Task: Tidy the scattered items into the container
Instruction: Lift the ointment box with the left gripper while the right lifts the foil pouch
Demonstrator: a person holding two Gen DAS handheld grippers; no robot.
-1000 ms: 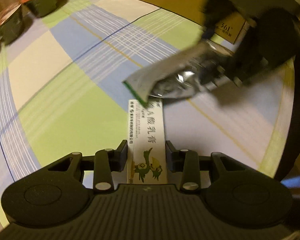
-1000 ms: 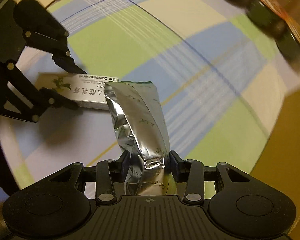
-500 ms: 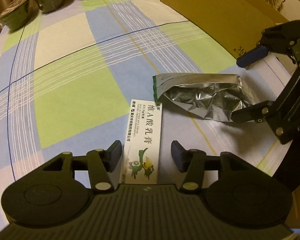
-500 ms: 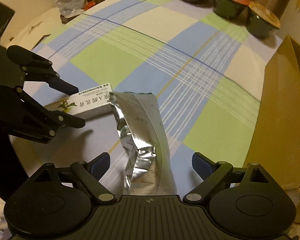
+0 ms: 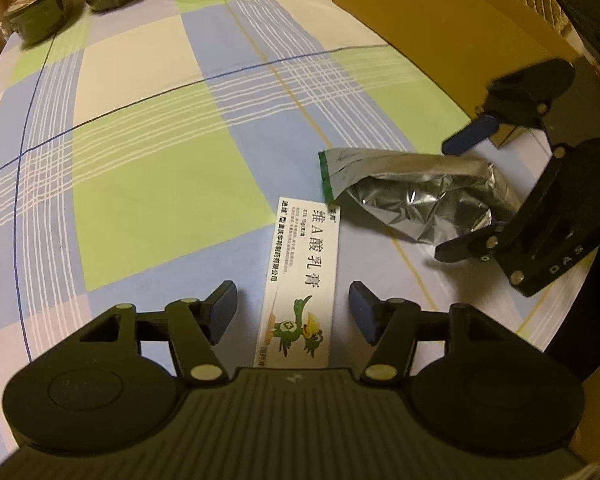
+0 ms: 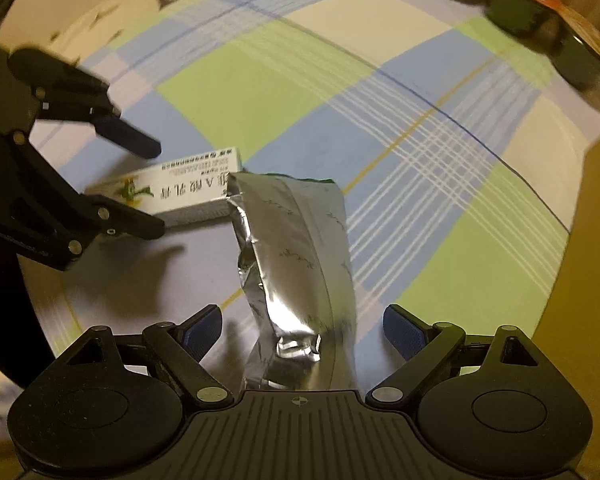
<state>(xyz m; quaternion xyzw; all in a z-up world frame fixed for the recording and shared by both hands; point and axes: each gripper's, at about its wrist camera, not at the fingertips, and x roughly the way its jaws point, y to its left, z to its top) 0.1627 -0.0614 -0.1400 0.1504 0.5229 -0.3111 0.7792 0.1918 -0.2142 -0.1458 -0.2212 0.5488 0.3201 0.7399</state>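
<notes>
Tablecloth [image 5: 148,184]: plaid of pale green, light blue and cream blocks; thin white, dark blue and yellow lines.
Carton [image 5: 300,280]: white, black characters, green cartoon bird with yellow beak; lies just beside the pouch.
Pouch [image 5: 412,196]: crinkled silver foil, green strip at the end nearest the carton.
Cardboard box [image 5: 420,20]: plain tan-brown, beyond the pouch.
Bowls [image 5: 36,16]: dark green, reddish-brown lids, far from the pouch.
Left gripper [image 5: 292,312]: black body, blue pads.
Right gripper [image 6: 302,326]: black, blue pads.

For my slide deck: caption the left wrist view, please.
Open left gripper straddles a white ointment box; foil pouch lies beside it.
</notes>
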